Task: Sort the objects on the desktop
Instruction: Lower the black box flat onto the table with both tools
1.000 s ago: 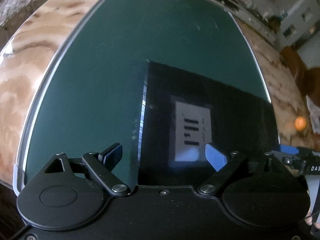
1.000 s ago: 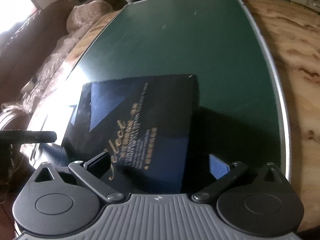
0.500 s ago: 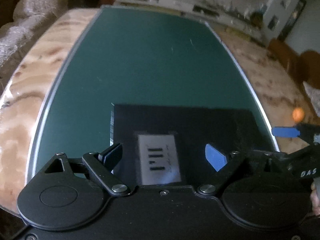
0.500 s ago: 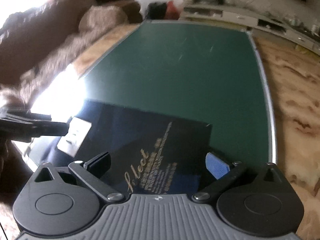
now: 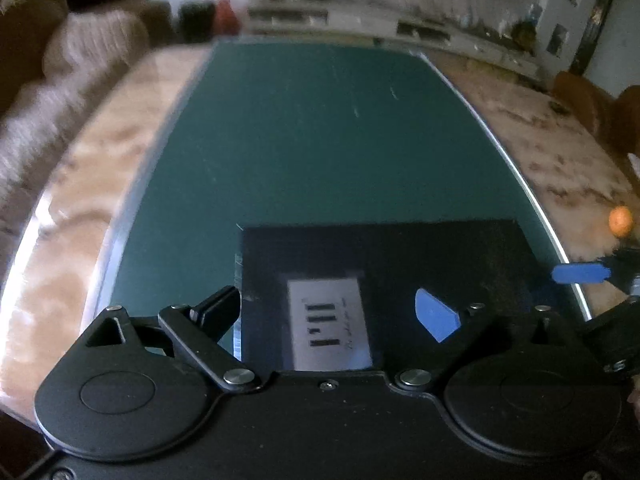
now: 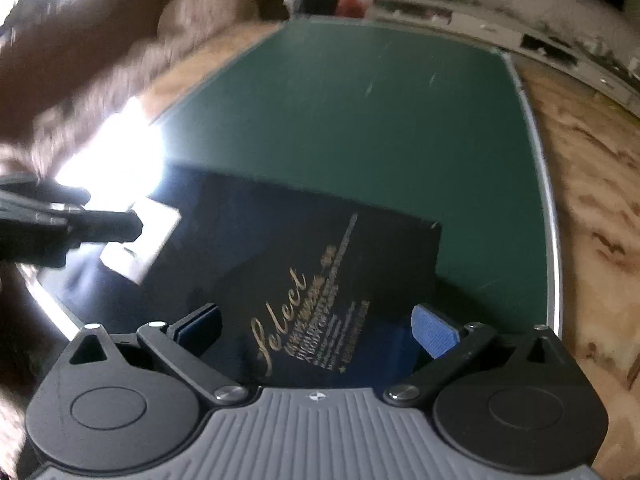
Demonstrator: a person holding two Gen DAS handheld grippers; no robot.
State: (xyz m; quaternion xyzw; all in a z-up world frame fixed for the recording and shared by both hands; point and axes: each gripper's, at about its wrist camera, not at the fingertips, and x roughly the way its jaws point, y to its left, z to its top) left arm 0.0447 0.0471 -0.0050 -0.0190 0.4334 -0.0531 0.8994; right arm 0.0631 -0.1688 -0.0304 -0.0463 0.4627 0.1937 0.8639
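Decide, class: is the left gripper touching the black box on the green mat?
Cannot tell. In the left wrist view the left gripper is open over the black box on the green mat, but no gap or contact shows plainly.

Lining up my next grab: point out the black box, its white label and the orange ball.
black box (image 6: 320,280), right wrist view, on its gold-lettered top.
white label (image 5: 330,324), left wrist view, on its barcode.
orange ball (image 5: 620,221), left wrist view, its middle, on the marble tabletop.

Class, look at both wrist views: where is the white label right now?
The white label sits on the black box lying on the green mat, between the open left gripper fingers; in the right view it is at far left.
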